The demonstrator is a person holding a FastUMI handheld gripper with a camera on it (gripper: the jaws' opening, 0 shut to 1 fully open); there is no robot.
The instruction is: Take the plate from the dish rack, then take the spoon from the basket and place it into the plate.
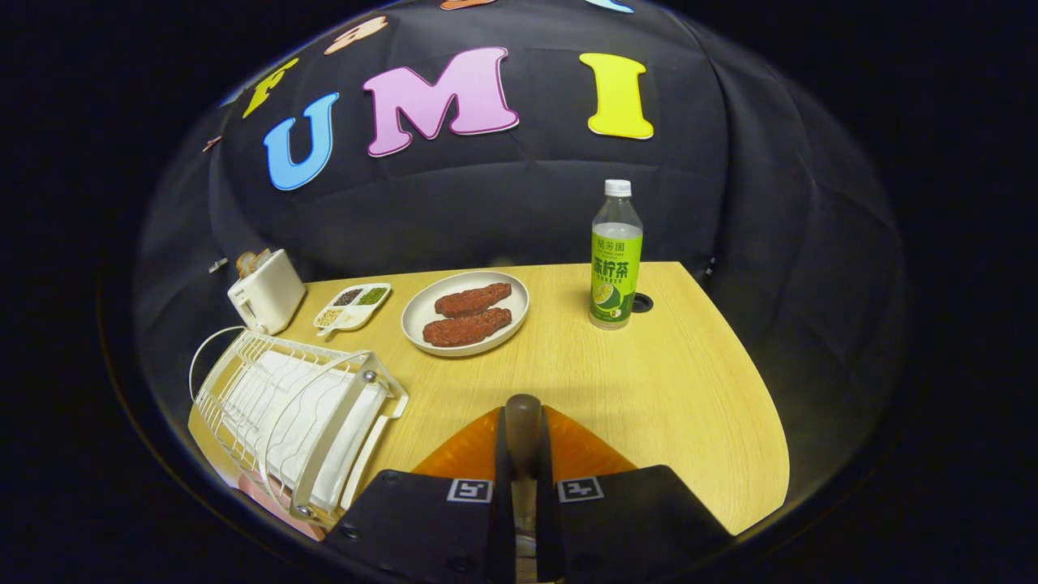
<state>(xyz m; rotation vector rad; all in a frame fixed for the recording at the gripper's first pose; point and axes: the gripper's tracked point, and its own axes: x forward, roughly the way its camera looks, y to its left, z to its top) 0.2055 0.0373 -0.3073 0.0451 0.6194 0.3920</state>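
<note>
While gripper [523, 454] clamps spoon [524, 418] handle, orange plate [580, 450] sits half-hidden behind fingers.

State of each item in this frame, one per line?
gripper: shut on spoon handle
spoon: held over orange plate
orange plate: on table, under fingers
dish rack: empty
white plate: holds two meat pieces
bottle: upright, capped
toaster: bread in slot

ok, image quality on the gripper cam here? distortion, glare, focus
Gripper view: strong fisheye bends the wooden table edges and the dish rack; even overhead light, soft sheen on the tabletop, no harsh glare; bottle and plate of meat sharp; the gripper, shut on a brown handle, looks slightly soft.
</note>
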